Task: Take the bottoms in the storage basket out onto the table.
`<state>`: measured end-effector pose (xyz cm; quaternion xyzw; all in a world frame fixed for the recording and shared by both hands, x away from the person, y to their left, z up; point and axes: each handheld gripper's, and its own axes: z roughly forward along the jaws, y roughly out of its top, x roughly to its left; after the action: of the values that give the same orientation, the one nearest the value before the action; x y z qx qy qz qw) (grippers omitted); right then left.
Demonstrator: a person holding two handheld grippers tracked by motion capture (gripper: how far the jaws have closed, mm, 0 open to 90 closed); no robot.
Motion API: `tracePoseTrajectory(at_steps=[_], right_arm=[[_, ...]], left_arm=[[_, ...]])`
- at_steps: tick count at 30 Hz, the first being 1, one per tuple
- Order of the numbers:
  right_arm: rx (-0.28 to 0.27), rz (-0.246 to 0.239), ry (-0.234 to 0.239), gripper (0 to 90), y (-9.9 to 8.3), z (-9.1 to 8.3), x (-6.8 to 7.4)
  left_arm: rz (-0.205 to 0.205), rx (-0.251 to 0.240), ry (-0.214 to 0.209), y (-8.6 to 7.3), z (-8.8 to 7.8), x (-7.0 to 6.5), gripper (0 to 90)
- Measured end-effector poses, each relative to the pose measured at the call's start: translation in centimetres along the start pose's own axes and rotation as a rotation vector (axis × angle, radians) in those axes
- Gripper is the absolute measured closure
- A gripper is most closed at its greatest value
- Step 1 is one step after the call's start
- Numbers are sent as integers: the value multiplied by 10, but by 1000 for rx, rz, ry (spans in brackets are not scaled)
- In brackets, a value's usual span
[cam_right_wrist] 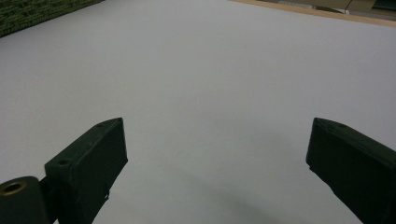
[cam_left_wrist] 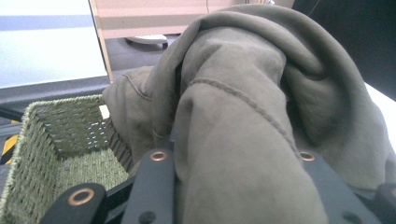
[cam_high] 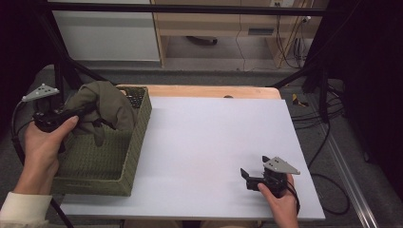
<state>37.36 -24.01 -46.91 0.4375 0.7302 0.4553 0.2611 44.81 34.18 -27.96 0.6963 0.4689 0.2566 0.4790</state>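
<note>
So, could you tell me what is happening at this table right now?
A person holds tongs in each hand. The left tongs are shut on an olive-green garment, holding it over the woven green basket at the table's left edge. The right tongs rest open on the white tabletop, holding nothing.

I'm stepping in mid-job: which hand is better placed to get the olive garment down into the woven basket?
Left. The left gripper is shut on the olive garment, holding it over the woven basket. The right gripper rests open on the white tabletop, well away from it.
</note>
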Motion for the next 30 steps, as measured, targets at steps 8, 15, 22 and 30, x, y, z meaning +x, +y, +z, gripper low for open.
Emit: tracePoseTrajectory(at_steps=[8,15,22,30], right_arm=[[-1,0,-1,55,0,0,0],[-1,2,-2,55,0,0,0],[1,-2,0,55,0,0,0],[-4,0,-2,55,0,-1,0]], left_arm=[[8,-20,-15,6,-3,-8,663],[17,-38,-25,13,-5,-15,663],[4,-58,-51,18,-4,-20,663],[7,-70,-80,28,1,-34,663]])
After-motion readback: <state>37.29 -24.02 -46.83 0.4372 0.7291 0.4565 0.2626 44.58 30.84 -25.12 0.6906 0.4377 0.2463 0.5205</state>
